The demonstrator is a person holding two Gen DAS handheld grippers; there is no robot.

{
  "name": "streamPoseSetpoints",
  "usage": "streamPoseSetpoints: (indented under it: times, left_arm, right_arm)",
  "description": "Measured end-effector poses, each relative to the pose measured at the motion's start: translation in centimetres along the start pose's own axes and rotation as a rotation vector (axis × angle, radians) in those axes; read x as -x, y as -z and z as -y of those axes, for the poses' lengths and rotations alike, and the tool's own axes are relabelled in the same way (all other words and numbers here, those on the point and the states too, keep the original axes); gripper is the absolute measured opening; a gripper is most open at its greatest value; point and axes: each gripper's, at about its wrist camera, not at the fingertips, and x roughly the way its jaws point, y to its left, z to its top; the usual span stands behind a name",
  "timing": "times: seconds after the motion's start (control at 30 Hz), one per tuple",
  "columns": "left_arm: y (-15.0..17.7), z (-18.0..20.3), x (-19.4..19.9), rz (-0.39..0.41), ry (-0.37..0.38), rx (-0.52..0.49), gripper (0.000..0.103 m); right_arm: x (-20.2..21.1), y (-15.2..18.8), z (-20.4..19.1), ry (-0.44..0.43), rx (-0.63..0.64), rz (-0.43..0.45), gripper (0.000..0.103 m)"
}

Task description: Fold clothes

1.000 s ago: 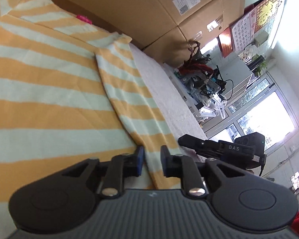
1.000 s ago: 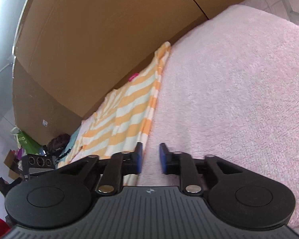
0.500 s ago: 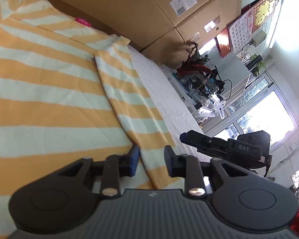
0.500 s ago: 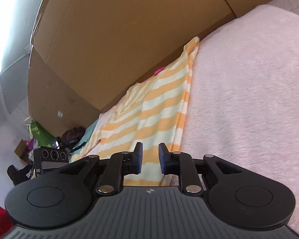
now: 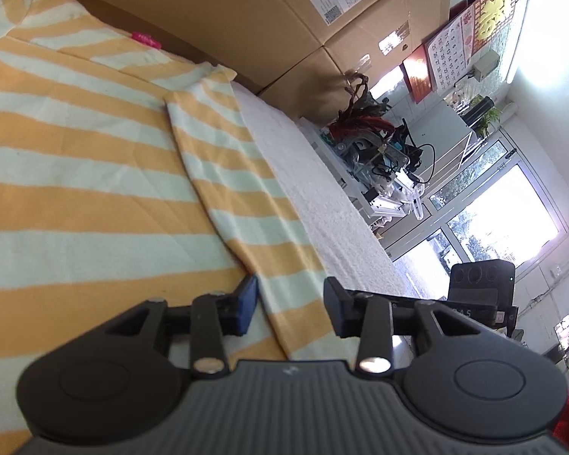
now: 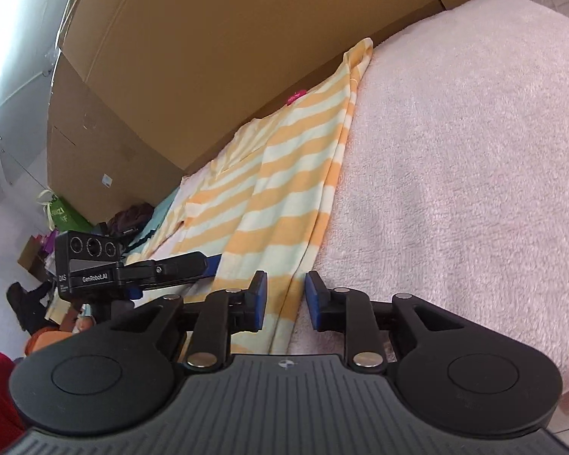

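an orange-and-pale-mint striped knit shirt lies spread flat on a fluffy pale pink blanket, its far edge close to a wall of brown cardboard boxes, with a small pink label showing near the neckline. one sleeve is folded in along the shirt's right side. the black left gripper sits low over the hem end of that folded strip, its jaws opening, the striped fabric lying in the gap with the blue pads clear of it. the black right gripper hovers at the shirt's near corner (right where stripe meets blanket), jaws opening too, cloth edge between them but not pinched. the left gripper also shows in the right wrist view, level, beside the hem.
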Motion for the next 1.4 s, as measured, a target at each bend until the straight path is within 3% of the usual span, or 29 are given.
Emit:
streamPoseSetpoints:
  times: [0.1, 0.33, 0.4, 0.47, 0.5, 0.63, 0.73, 0.8, 0.83, 0.87, 0.97, 1.0, 1.03, 1.07, 1.1, 1.13, 1.23, 1.3, 1.33, 1.37, 1.4]
  left_arm:
    - [0.0, 0.2, -0.1, -0.002, 0.002, -0.004, 0.049]
    - [0.3, 0.8, -0.2, -0.002, -0.001, -0.032, 0.055]
    - [0.3, 0.9, -0.2, -0.002, -0.003, -0.037, 0.055]
    - [0.3, 1.0, -0.3, -0.002, -0.005, -0.039, 0.055]
    - [0.3, 0.9, -0.2, -0.001, -0.006, -0.038, 0.055]
    - [0.2, 1.0, -0.4, -0.022, 0.002, -0.016, 0.042]
    - [0.6, 1.0, -0.7, -0.037, 0.005, -0.024, 0.037]
    - [0.6, 1.0, -0.7, -0.036, 0.000, -0.030, 0.035]
    - [0.5, 0.7, -0.5, -0.037, 0.003, -0.014, 0.035]
    - [0.3, 0.5, -0.4, -0.038, 0.010, 0.005, 0.037]
    - [-0.1, 0.5, 0.2, -0.017, -0.007, 0.000, 0.046]
    - [-0.2, 0.4, 0.0, -0.020, -0.013, -0.003, 0.044]
    - [-0.2, 0.2, -0.4, -0.021, -0.011, 0.005, 0.034]
    - [-0.2, 0.0, -0.7, -0.021, -0.013, 0.022, 0.022]
    - [-0.2, -0.3, -0.9, -0.024, -0.023, 0.036, 0.013]
    - [-0.3, -0.5, -1.0, -0.028, -0.036, 0.048, 0.000]
    - [-0.2, -0.9, -0.1, -0.019, -0.032, 0.068, 0.000]
    - [-0.4, -1.3, 0.3, -0.018, -0.024, 0.088, 0.000]
    - [-0.6, -1.5, 0.3, -0.014, -0.020, 0.097, 0.008]
    - [-0.9, -1.7, 0.3, -0.004, -0.012, 0.105, 0.031]
    - [-1.2, -1.9, 0.2, 0.012, 0.015, 0.114, 0.039]
  right_arm:
    - [0.4, 0.0, 0.2, -0.009, -0.019, 0.042, 0.024]
    - [-0.1, 0.7, -0.6, -0.042, 0.022, -0.009, 0.024]
    - [-0.4, 0.7, -0.2, -0.050, -0.014, -0.005, 0.018]
    - [-0.6, 0.7, -0.1, -0.039, -0.017, -0.002, 0.005]
    - [-0.6, 0.8, -0.3, -0.030, -0.006, 0.003, 0.004]
    - [0.3, 0.7, -0.5, -0.017, 0.004, 0.015, 0.004]
    - [0.3, 0.9, 0.4, -0.003, -0.033, 0.006, 0.000]
    - [0.6, 0.7, 0.8, -0.012, -0.076, 0.009, 0.006]
    - [0.9, 0.4, 0.7, -0.003, -0.081, 0.031, 0.024]
    - [1.4, 0.2, 0.4, 0.012, -0.060, 0.073, 0.031]
    - [1.3, -0.7, 0.0, -0.023, -0.037, 0.131, 0.032]
    - [0.5, -1.0, 0.3, -0.053, -0.061, 0.123, 0.031]
    - [-0.3, -1.2, 0.5, -0.077, -0.085, 0.113, 0.030]
    - [-1.3, -1.4, 0.9, -0.050, -0.104, 0.085, 0.028]
    - [-2.3, -1.5, 1.2, -0.023, -0.122, 0.060, 0.007]
    - [-2.1, -1.6, 1.5, -0.003, -0.128, 0.071, 0.000]
    - [-1.4, -2.0, 2.1, 0.055, -0.145, 0.104, 0.000]
    - [-1.1, -2.5, 1.8, 0.079, -0.110, 0.122, 0.011]
    - [-1.3, -2.7, 1.9, 0.030, -0.128, 0.127, 0.014]
    - [-1.9, -2.9, 1.7, 0.010, -0.129, 0.125, 0.015]
    - [-2.5, -3.0, 1.5, -0.009, -0.130, 0.124, 0.016]
